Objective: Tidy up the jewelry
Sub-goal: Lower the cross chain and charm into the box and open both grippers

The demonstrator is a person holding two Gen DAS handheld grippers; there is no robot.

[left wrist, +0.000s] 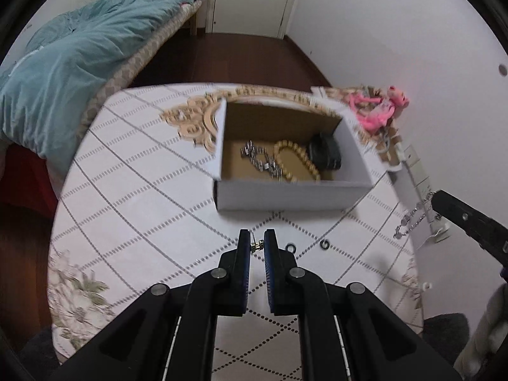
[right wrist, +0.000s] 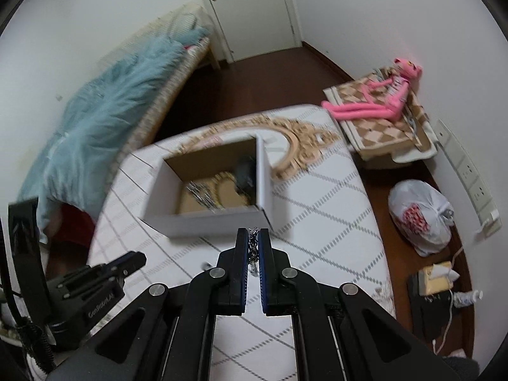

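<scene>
A white cardboard box (left wrist: 295,195) sits on the patterned tablecloth (left wrist: 143,209). It holds a wooden bead bracelet (left wrist: 297,162), a silver chain (left wrist: 257,158) and a dark round item (left wrist: 325,152). My left gripper (left wrist: 256,245) is shut on a small gold earring (left wrist: 257,245) just in front of the box. Two small black rings (left wrist: 324,243) lie on the cloth to its right. My right gripper (right wrist: 253,232) is shut on a silver chain bracelet (right wrist: 252,247), which hangs from it near the box (right wrist: 216,222); it also shows in the left wrist view (left wrist: 412,217).
A bed with a teal blanket (left wrist: 79,54) stands left of the table. A pink plush toy (right wrist: 381,101) lies on a checkered box by the wall. A white plastic bag (right wrist: 422,216) and cables sit on the floor at right. A door (right wrist: 250,9) is at the back.
</scene>
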